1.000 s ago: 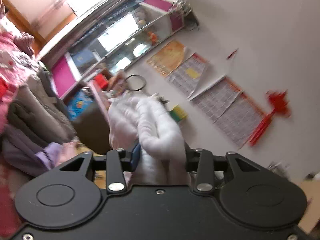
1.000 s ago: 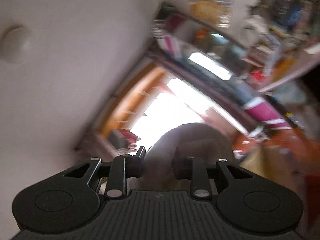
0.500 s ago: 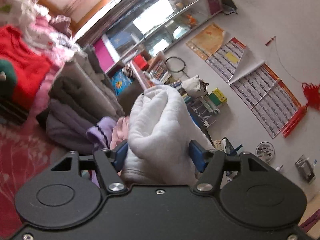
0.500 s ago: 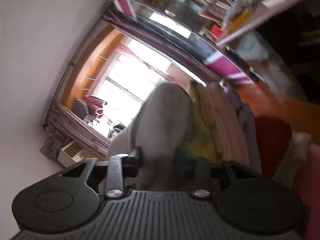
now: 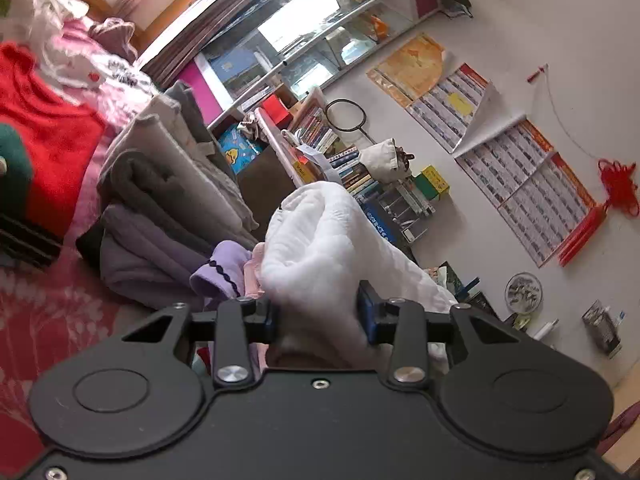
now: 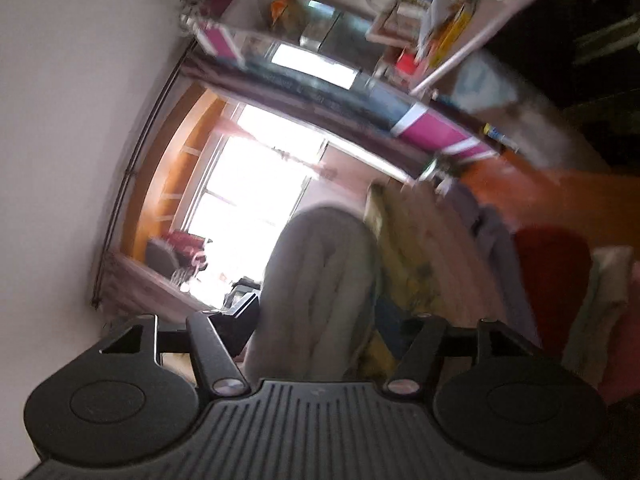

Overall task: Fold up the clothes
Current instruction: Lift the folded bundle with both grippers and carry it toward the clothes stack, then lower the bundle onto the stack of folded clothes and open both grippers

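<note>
Left gripper (image 5: 320,316) is clamped on a bunched white garment (image 5: 320,248), held up in the air w/ a stack of folded clothes (image 5: 168,208) behind. Right gripper (image 6: 320,324): jaws look spread but cloth sits between them, can't tell if it's gripping, pic's blurry. Fabric looks soft, light, floppy imo, so best grabbed at the edges/corners.

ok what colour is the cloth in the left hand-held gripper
White cloth, clearest in the left wrist view.
</note>
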`<state>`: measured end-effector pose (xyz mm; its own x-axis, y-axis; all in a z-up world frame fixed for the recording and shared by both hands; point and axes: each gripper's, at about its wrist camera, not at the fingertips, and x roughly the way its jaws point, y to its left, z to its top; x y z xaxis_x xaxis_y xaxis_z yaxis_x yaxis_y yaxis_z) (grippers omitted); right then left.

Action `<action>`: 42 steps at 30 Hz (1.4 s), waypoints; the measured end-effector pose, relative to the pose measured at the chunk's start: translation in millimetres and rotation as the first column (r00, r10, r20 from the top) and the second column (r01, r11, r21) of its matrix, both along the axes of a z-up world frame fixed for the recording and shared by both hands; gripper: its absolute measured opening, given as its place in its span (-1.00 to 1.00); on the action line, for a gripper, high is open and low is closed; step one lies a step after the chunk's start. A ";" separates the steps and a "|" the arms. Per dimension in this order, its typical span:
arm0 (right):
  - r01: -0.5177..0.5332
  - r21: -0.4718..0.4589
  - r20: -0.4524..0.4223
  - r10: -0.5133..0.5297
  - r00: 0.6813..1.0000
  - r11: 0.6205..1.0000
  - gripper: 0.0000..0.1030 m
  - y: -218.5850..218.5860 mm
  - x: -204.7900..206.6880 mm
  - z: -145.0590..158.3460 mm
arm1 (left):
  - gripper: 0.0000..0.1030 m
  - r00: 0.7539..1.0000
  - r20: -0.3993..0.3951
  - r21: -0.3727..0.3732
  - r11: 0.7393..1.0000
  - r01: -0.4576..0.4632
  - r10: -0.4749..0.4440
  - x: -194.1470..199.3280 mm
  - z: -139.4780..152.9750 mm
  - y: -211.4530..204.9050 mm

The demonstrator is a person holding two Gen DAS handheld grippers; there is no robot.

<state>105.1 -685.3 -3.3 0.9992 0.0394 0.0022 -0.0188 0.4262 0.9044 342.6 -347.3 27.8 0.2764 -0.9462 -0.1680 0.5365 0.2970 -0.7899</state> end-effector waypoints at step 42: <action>0.167 -0.609 0.032 -0.186 0.982 0.776 -0.27 -6.5 -55.9 90.8 | 0.06 0.863 0.482 0.106 0.968 -0.229 0.151 -94.0 65.3 -35.9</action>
<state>49.3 -691.8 87.6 0.9880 -0.1542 0.0095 0.1329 0.8795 0.4569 248.6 -383.2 93.1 0.5307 -0.8400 -0.1132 0.7510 0.5279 -0.3966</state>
